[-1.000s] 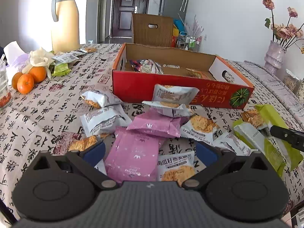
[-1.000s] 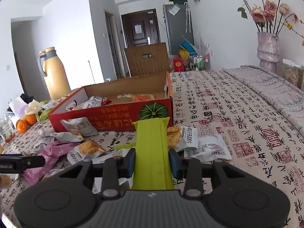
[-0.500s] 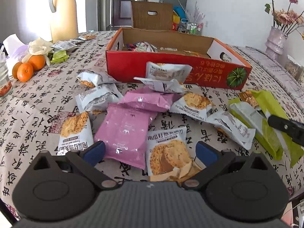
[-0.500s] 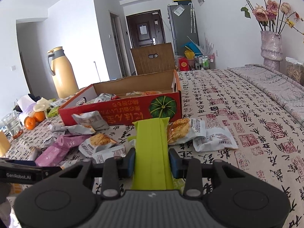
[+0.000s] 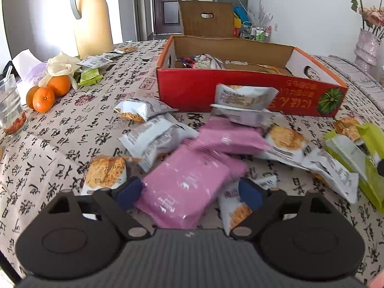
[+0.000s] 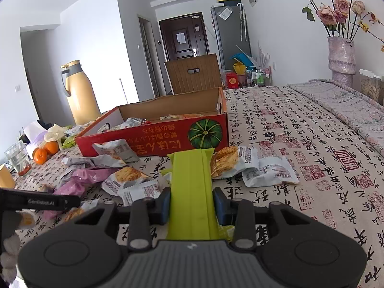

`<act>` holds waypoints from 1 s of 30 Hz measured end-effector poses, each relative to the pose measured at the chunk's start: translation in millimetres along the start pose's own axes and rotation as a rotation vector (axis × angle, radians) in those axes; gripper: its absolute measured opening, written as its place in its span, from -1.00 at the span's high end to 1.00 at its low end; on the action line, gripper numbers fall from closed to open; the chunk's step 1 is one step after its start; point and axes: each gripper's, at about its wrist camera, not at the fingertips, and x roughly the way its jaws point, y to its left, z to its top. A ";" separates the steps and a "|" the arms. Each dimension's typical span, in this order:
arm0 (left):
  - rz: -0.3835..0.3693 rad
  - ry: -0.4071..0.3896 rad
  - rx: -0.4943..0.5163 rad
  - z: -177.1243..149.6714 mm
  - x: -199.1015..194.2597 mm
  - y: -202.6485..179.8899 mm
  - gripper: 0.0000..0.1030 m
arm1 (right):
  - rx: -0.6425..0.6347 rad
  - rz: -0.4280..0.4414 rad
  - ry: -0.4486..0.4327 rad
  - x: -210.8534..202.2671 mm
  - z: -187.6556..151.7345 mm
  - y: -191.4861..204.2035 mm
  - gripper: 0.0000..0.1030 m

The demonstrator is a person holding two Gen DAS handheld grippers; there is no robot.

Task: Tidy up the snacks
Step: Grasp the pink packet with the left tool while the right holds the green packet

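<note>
Left tongs (image 5: 189, 193) are closing around the pink packet (image 5: 184, 182), lying lengthwise between the jaws, pads not yet pressing. Right tongs (image 6: 191, 206) are clamping a green packet (image 6: 192, 187), pointing toward the red box (image 6: 153, 141) beyond.

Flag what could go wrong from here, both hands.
1. The left hand-held gripper is closing around the pink packet, which lies partly over a biscuit packet; it might pinch both.
2. The right hand-held gripper holds a long green packet near one end; it may sag or snag on the red box.
</note>
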 end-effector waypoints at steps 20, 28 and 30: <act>-0.019 0.020 0.193 15.9 22.3 -2.0 -0.76 | -0.004 -0.012 0.018 5.0 -0.9 2.5 0.30; -0.106 0.012 0.107 11.1 21.9 6.7 -0.18 | -0.009 -0.009 0.017 5.3 -2.1 3.5 0.30; -0.097 0.002 0.093 8.4 19.8 6.8 -0.18 | -0.007 -0.004 0.017 5.4 -2.4 4.1 0.30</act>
